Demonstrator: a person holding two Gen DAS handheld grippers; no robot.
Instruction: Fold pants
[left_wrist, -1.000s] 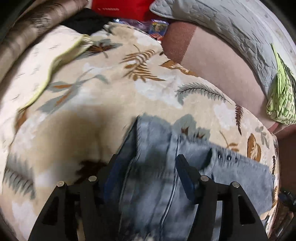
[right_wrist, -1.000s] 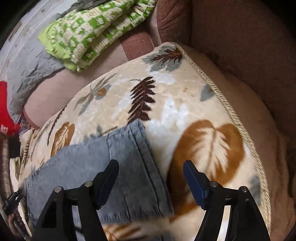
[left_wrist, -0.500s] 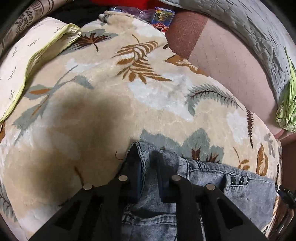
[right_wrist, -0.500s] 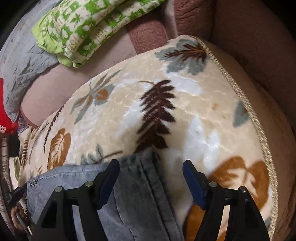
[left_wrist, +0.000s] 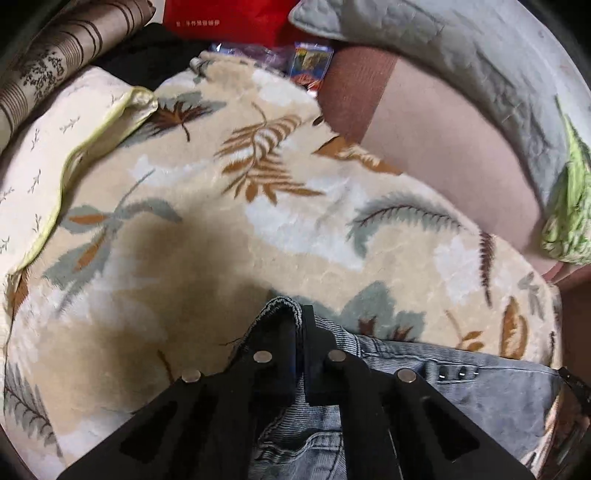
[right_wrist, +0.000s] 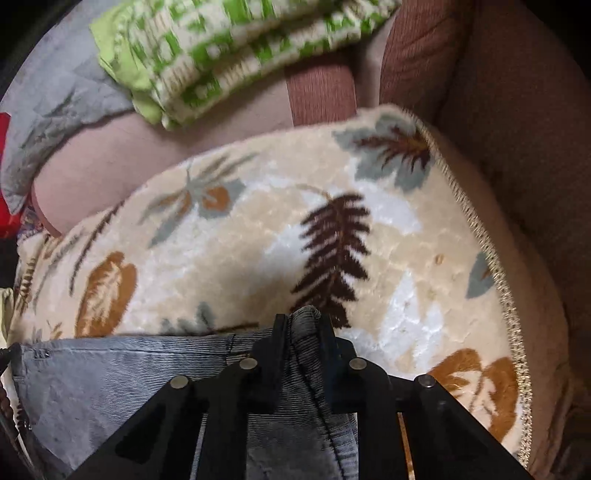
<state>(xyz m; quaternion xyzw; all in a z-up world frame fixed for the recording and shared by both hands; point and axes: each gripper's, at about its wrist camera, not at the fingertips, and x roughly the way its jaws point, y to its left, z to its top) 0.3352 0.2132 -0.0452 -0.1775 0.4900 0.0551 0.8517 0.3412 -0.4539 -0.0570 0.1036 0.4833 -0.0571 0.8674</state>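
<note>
Grey-blue denim pants (left_wrist: 480, 387) lie on a cream blanket with a leaf print (left_wrist: 221, 229). My left gripper (left_wrist: 300, 317) is shut on a bunched edge of the pants at their left end, near the waistband. In the right wrist view the pants (right_wrist: 110, 384) stretch leftward, and my right gripper (right_wrist: 301, 325) is shut on a pinched fold of their right end. The cloth stands up between both pairs of fingers. The blanket (right_wrist: 295, 236) lies under and beyond the pants.
A pale pillow with a green edge (left_wrist: 48, 177) lies at the left. A grey quilt (left_wrist: 461, 59) and a green patterned cloth (right_wrist: 229, 55) lie at the back. Brown sofa upholstery (right_wrist: 517, 110) rises at the right, past the blanket's braided edge (right_wrist: 491, 258).
Both grippers were open over the pants a second ago. The left closed on the cloth first, then the right closed on it. Both now hold pinched folds.
</note>
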